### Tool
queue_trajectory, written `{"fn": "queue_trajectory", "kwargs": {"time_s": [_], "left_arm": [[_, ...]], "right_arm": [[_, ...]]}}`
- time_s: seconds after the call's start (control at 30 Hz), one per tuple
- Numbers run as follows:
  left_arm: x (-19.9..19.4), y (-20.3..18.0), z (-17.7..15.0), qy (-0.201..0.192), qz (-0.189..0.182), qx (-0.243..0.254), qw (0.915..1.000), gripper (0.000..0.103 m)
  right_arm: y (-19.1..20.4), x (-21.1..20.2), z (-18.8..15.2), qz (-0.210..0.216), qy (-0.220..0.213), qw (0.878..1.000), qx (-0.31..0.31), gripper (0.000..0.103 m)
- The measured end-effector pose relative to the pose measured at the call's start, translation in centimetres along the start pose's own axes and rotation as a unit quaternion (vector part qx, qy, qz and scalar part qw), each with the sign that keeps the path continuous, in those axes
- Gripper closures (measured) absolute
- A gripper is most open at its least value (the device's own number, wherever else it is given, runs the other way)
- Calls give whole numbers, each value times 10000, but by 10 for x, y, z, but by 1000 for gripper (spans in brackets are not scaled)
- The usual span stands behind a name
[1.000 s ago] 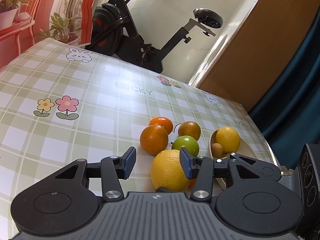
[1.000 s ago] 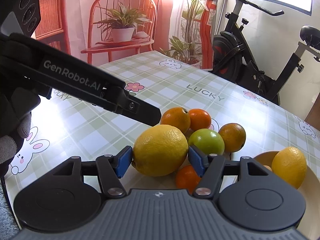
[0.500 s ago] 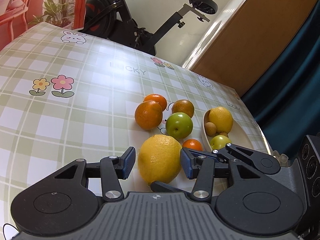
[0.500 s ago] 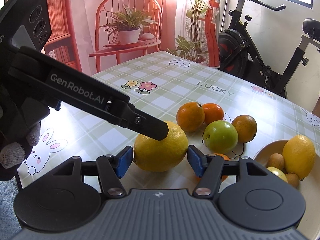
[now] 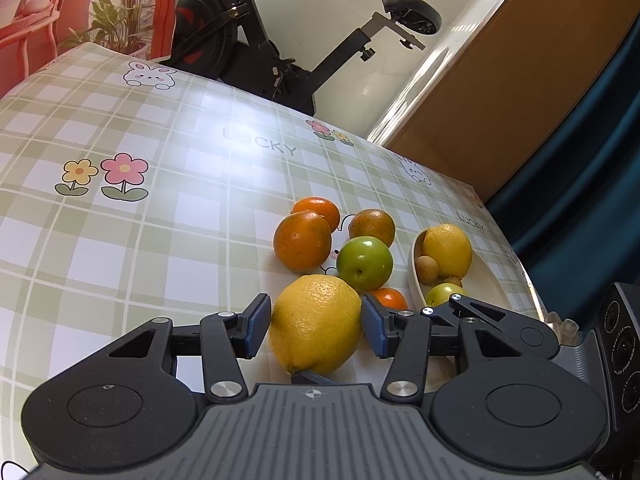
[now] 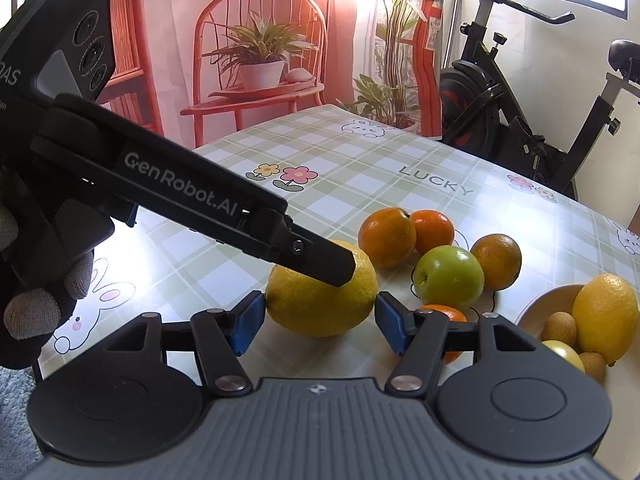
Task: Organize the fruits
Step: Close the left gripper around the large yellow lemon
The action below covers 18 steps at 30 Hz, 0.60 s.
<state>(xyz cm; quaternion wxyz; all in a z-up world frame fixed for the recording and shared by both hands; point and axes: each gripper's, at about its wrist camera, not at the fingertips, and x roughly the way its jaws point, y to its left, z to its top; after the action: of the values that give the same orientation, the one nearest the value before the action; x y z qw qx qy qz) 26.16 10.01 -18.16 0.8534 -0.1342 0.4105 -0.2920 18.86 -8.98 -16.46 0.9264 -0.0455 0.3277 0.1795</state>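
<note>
A big yellow lemon (image 5: 316,322) (image 6: 322,298) lies on the checked tablecloth between the fingers of both grippers. My left gripper (image 5: 312,326) is open around it with small gaps at each pad; its finger (image 6: 320,258) reaches over the lemon in the right wrist view. My right gripper (image 6: 320,320) is open, pads close to both ends of the lemon. A cream bowl (image 5: 480,284) (image 6: 536,312) at the right holds a second lemon (image 5: 448,250), a green fruit and small brown fruits.
Three oranges (image 5: 302,240) and a green apple (image 5: 364,264) sit in a cluster just beyond the lemon, with a small tangerine (image 5: 390,298) by the bowl. The table edge runs near the bowl. An exercise bike (image 6: 520,100) stands behind the table.
Both grippers have shifted slightly around the lemon. The right gripper's pads now sit a bit wider of the lemon's ends. The lemon stays on the cloth.
</note>
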Motion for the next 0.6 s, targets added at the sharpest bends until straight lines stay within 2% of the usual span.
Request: {"fn": "queue_trajectory", "kwargs": {"time_s": [0.43, 0.6], "left_arm": [[6, -3, -2, 18, 36, 83, 10000, 45], [7, -5, -4, -13, 54, 157, 9999, 45]], "right_arm": [[-4, 2, -1, 66, -47, 9996, 264, 35], [-2, 9, 0, 50, 104, 9996, 267, 35]]}}
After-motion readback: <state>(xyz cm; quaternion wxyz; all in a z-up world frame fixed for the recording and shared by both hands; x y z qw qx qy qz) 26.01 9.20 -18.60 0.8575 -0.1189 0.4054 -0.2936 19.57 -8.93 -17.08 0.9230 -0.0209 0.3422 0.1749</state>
